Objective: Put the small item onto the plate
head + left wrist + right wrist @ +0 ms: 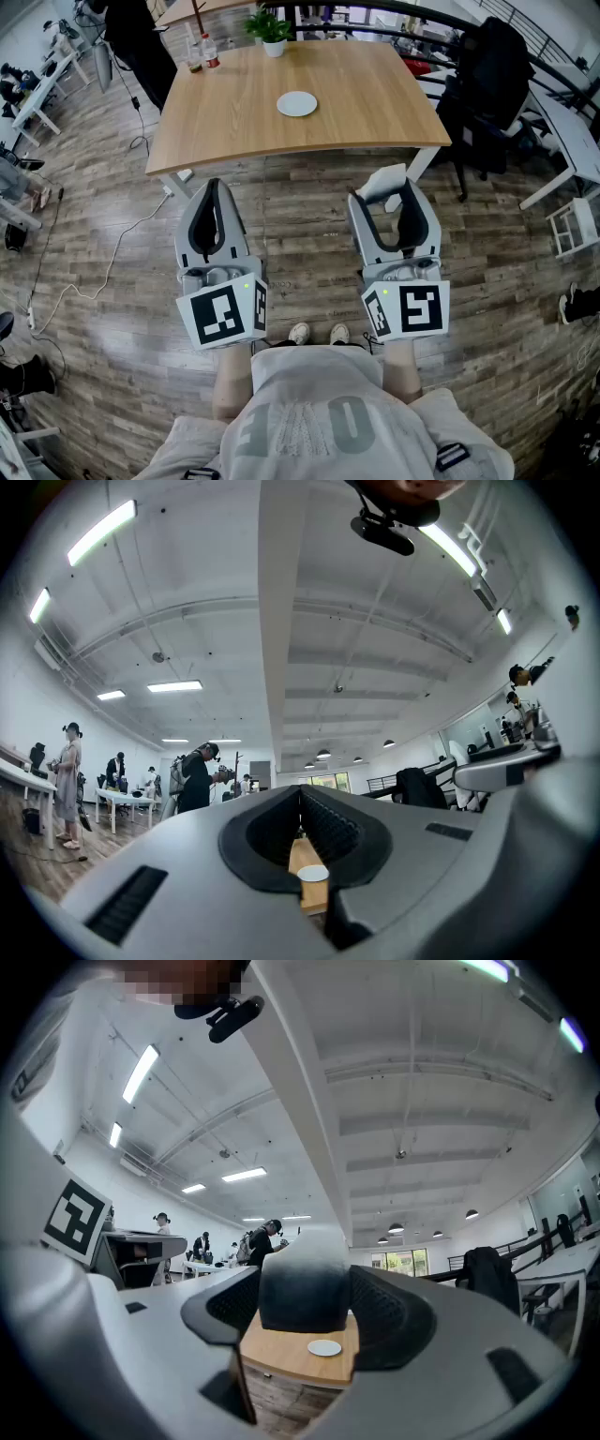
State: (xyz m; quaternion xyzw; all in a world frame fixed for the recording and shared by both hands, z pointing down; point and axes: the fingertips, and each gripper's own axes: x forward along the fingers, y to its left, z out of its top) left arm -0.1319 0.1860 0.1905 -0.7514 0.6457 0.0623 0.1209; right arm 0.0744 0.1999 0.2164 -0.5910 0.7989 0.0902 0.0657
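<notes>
- While the person [309, 408] is standing back from the wooden surface [375, 103], both tools are hanging out in front over the plank floor [305, 234].
- Right hand-held gripper [387, 192] is carrying the small item [302, 1286]: its jaws are spread wide, one pad pressing on each flank, and the item is sticking up between them.
- That item is looking white from above and shading to dark grey lower down (what it actually is, I cannot tell).
- It is riding in the air above the floor, just short of the surface's near edge.
- Left hand-held gripper [216, 186] is sitting with its jaws drawn together at the tips, nothing between them, only a thin slit of daylight showing through.
- White plate [297, 103] is waiting bare near the middle of the surface, well apart from the item.
- Up at the far edge a potted plant [272, 28] is standing, with bottles [201, 52] off at the far left corner.
</notes>
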